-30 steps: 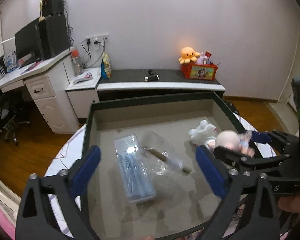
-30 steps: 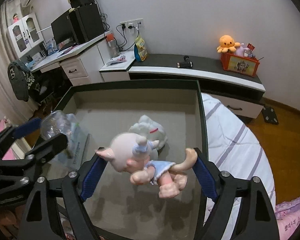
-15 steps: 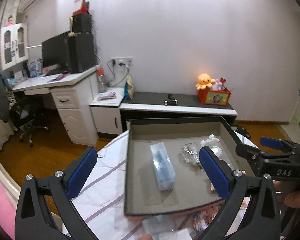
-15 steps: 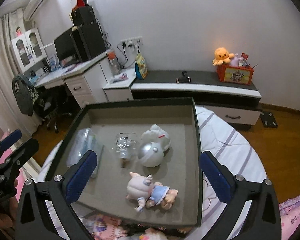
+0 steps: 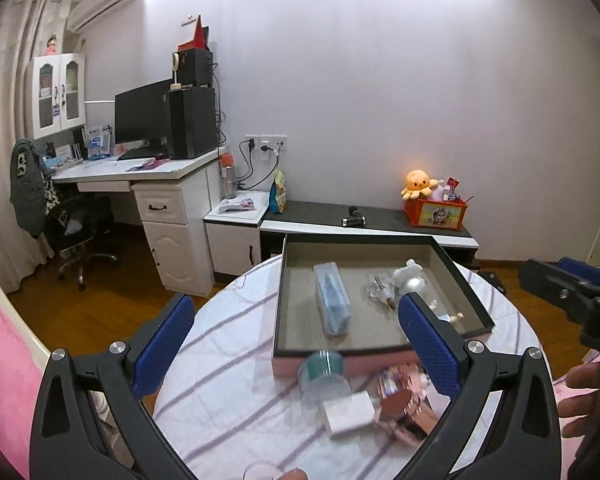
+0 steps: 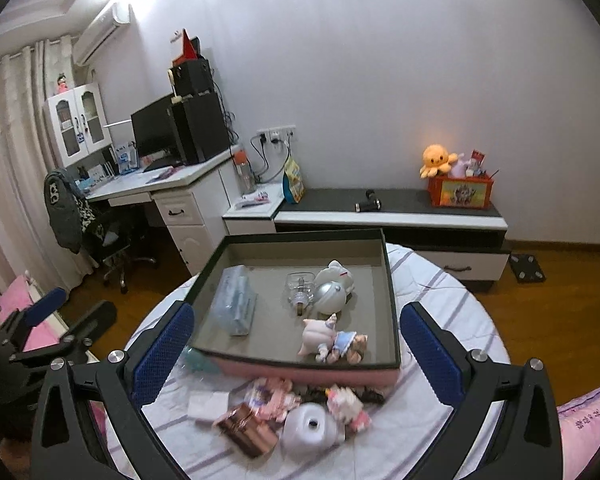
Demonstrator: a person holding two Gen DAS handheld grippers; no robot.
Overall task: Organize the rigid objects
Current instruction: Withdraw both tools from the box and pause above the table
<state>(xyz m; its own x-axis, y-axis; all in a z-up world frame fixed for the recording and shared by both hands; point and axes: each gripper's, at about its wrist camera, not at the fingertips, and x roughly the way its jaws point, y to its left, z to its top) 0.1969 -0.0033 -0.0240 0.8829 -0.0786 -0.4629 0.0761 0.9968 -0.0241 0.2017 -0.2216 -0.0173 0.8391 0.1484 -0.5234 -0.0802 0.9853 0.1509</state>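
A dark-rimmed tray [image 6: 392, 300] on the round striped table holds a clear blue case [image 6: 236, 304], a glass bottle [image 6: 300, 290], a silver ball [image 6: 330, 296], a white plush [image 6: 336, 276] and a pig doll [image 6: 332, 340] lying near its front. My right gripper [image 6: 296, 354] hangs open and empty above the table's near side, well back from the tray. My left gripper [image 5: 296, 344] is also open and empty, back from the tray [image 5: 464, 280]. Its right finger hides most of the pig doll.
Loose items lie on the cloth in front of the tray: a teal-lidded jar [image 5: 324, 372], a white box [image 6: 208, 404], a rose-gold case [image 6: 244, 428], a white round lump [image 6: 310, 432], a small pink doll [image 6: 348, 404]. A desk, chair and low cabinet stand behind.
The right gripper has let go of the pig doll, which now lies in the tray. Both grippers have drawn back and up from the tray, bringing the loose items into view.
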